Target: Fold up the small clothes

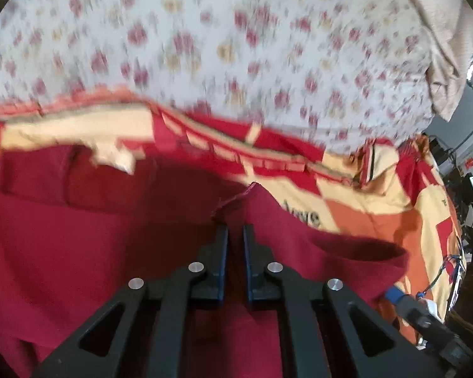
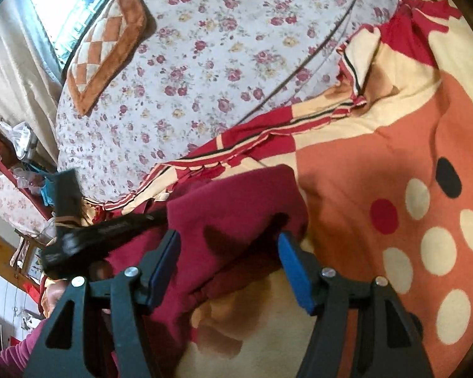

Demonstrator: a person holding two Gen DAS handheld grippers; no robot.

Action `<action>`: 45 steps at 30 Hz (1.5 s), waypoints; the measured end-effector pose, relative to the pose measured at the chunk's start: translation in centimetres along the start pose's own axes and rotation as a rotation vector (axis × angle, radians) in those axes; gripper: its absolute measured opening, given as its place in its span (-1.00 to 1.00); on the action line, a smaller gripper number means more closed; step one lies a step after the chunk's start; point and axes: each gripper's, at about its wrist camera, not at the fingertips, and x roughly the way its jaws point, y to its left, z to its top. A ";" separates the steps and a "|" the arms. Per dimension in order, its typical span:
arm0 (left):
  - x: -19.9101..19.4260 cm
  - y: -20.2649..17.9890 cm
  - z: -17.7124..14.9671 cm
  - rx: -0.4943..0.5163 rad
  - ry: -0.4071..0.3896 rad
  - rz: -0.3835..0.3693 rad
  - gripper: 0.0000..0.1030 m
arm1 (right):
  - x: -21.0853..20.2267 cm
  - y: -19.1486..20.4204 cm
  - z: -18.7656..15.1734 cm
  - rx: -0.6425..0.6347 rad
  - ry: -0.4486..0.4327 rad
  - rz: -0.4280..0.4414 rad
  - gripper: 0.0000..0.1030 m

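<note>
A dark red garment (image 1: 78, 236) lies spread on a patterned blanket. My left gripper (image 1: 235, 230) is shut, and a small raised ridge of the red cloth is pinched at its tips. In the right wrist view the same garment (image 2: 236, 201) lies with its edge under my right gripper (image 2: 228, 239). That gripper stands open, its blue pads (image 2: 294, 271) wide apart above the cloth and not pressing on it. The left gripper (image 2: 157, 215) shows there as a blurred black shape at the garment's left edge. The right gripper (image 1: 403, 299) appears at the lower right of the left wrist view.
The blanket (image 2: 378, 157) is red, cream and orange with big dots. Beyond it lies a floral sheet (image 2: 205, 63) with a checked orange cushion (image 2: 107, 50). Curtains (image 2: 12, 72) and cluttered furniture (image 2: 12, 157) stand at the left. A sleeve (image 2: 19, 349) shows at the lower left.
</note>
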 end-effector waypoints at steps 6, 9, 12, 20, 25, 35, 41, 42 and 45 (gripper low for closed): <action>-6.8 4.1 2.5 -0.077 -0.159 0.024 -1.00 | 0.5 0.2 -0.4 -0.013 0.024 -0.005 0.39; -8.8 6.4 2.7 -0.113 -0.197 0.060 -1.00 | 1.6 1.3 -0.9 -0.072 0.065 -0.046 0.40; -10.2 8.7 2.6 -0.135 -0.216 0.094 -1.00 | 2.1 2.8 -1.6 -0.145 0.075 -0.085 0.40; -11.3 10.6 2.2 -0.161 -0.217 0.099 -1.00 | 1.8 8.7 -3.0 -0.427 0.046 -0.187 -0.16; -12.1 9.3 3.5 -0.144 -0.232 0.078 -1.00 | 4.4 9.5 -3.3 -0.503 0.102 -0.273 -0.50; -16.0 5.3 6.0 -0.051 -0.319 0.036 -1.00 | 2.1 8.2 -1.6 -0.346 0.027 -0.188 -0.82; -17.5 9.3 3.3 -0.084 -0.316 0.095 -1.00 | 1.2 9.3 -2.7 -0.385 0.085 -0.094 -0.82; -17.2 10.3 2.4 -0.086 -0.304 0.124 -1.00 | 1.5 9.3 -3.2 -0.393 0.106 -0.095 -0.82; -14.6 14.1 -0.7 -0.140 -0.210 0.182 -1.00 | 2.8 8.7 -4.4 -0.399 0.204 -0.102 -0.71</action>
